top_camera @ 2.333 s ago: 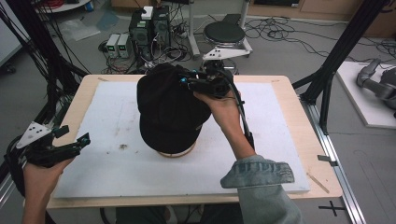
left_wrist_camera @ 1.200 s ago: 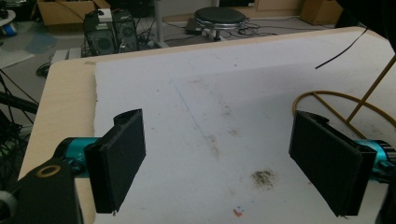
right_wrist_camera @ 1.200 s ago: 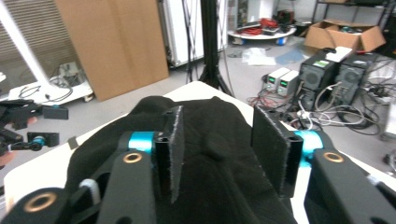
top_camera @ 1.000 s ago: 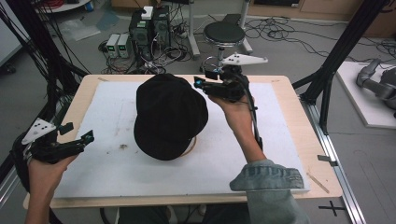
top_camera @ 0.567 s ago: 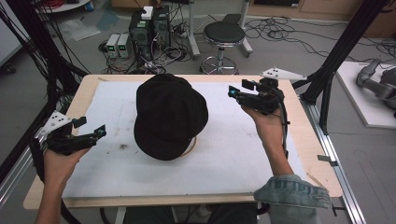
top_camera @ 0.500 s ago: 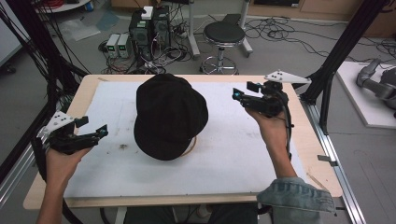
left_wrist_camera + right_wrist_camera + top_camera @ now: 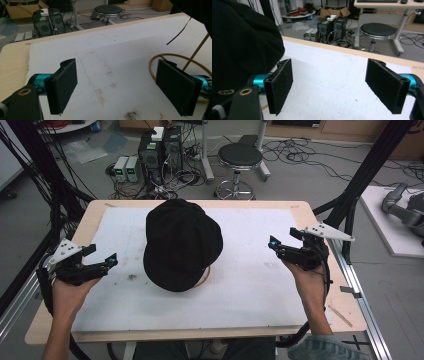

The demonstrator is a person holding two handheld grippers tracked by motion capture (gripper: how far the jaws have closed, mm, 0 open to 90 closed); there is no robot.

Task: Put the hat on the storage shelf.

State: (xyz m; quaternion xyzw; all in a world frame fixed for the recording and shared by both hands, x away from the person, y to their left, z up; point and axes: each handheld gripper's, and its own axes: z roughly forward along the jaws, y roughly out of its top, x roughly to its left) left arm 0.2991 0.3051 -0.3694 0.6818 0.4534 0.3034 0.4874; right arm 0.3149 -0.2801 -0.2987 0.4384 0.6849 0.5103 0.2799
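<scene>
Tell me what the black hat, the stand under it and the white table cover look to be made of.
Black hat: soft matte fabric, probably cotton or wool; it reflects no light and sags in rounded folds.
Stand: a thin yellowish ring with a slanted rod, possibly wire or bamboo; too slender to tell.
White table cover: matte foam board or thick paper, judging by its dull, scuffed, stained surface; it lies on a pale wooden tabletop.

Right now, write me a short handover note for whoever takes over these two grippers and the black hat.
Left gripper: open, nothing between its jaws, held over the white mat's left side.
Right gripper: its jaws have just been opening, now wide and empty, over the mat's right side, clear of the hat.
Black hat: sits on a wooden stand with a ring base at mid-mat, neither gripper touching it.
Done: hat looks placed on the stand and released.
Left: probably just check that it sits straight.
</scene>
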